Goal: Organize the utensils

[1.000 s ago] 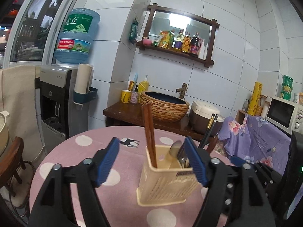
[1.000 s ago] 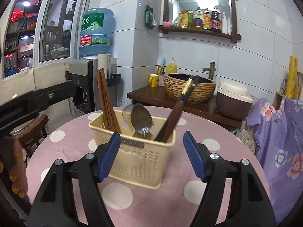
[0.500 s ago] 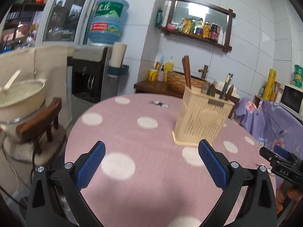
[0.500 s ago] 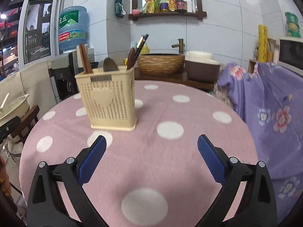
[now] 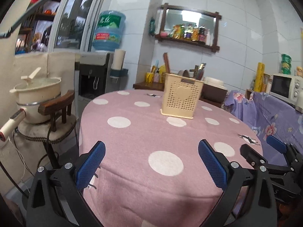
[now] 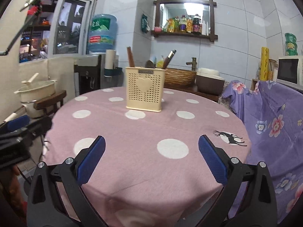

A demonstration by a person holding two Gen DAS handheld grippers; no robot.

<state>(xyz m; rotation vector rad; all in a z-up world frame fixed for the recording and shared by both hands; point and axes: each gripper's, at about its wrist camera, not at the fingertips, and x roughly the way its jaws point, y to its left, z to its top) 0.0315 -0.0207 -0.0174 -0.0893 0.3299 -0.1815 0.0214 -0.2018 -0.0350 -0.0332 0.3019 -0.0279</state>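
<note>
The round worktop point(image 6: 144, 132), draped in a pink cloth with white dots, fills most of the room before me and is bare but for one thing. Toward its far side stands the cream perforated plastic utensil holder point(image 6: 144, 89) with a heart on its front, upright, well apart from both tools. Dark wooden chopsticks point(image 6: 130, 56) rise from its left compartment, a dark spoon bowl point(image 6: 150, 64) peeks over the rim in the middle, and black-handled chopsticks point(image 6: 169, 57) lean out on the right. I judge the sorting done, each kind kept to its own section so it stays apart.

Near the worktop's near edge, the left gripper point(image 5: 151, 165) hangs with its blue pads spread wide and nothing between them; its jaws have just been opening. The right gripper point(image 6: 151, 159) is likewise spread and empty, its jaws just opened too.

The holder's inner dividers are hidden behind its wall, and the utensils' lower ends cannot be seen.
</note>
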